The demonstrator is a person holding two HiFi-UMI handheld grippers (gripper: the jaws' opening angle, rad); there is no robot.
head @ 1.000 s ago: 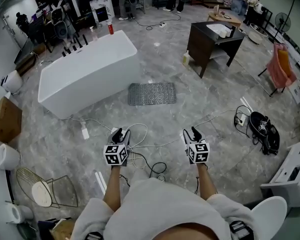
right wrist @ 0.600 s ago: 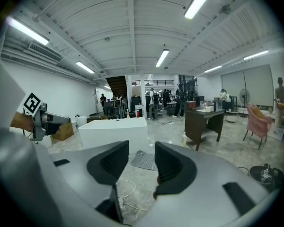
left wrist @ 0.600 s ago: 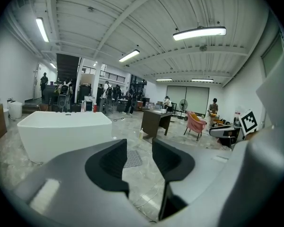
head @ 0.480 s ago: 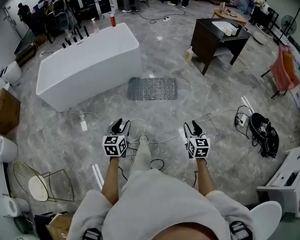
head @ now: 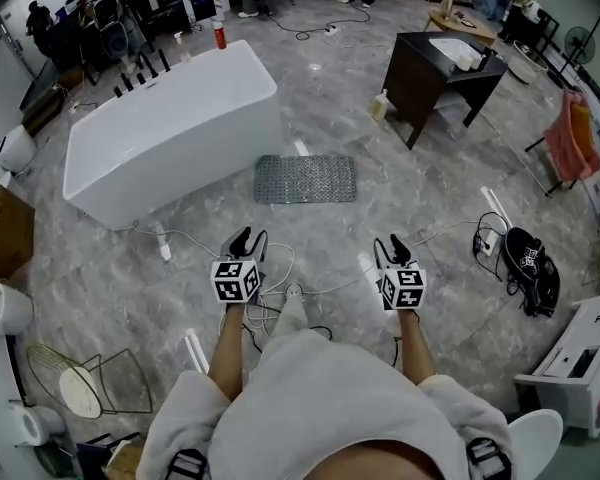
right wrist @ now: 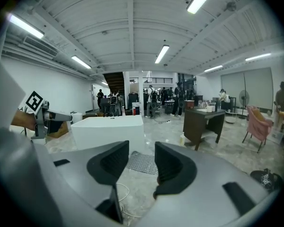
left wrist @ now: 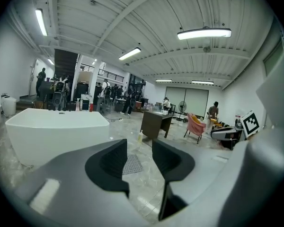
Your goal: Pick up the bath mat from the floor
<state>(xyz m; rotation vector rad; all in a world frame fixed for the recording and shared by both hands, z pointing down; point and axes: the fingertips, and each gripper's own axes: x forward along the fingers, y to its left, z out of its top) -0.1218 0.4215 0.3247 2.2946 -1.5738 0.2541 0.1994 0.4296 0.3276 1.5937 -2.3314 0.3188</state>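
Head view, bath mat [head: 306,179]: lies flat on the floor [head: 420,203] at centre frame, just right of the white bathtub [head: 170,133]. It is a grey rectangle with a regular studded texture, its long side running across the frame.
Head view, left gripper [head: 248,236] and right gripper [head: 390,243]: held side by side in the lower half of the frame, well apart from the mat and both aimed up-frame at it. I judge this spacing is set for one gripper per end of the mat.
Head view, cables [head: 276,290]: white loops on the floor between the grippers. I judge them a snag risk.
Left gripper view, fingers [left wrist: 114,159]: moderately apart, with nothing between them. The mat shows through the gap, low centre, and is not yet reached.
Right gripper view, fingers [right wrist: 112,161]: moderately apart and empty. The mat sits in the gap, below the bathtub.
Handling estimate: thin and probably limp, so I expect it to sag once an edge is lifted.
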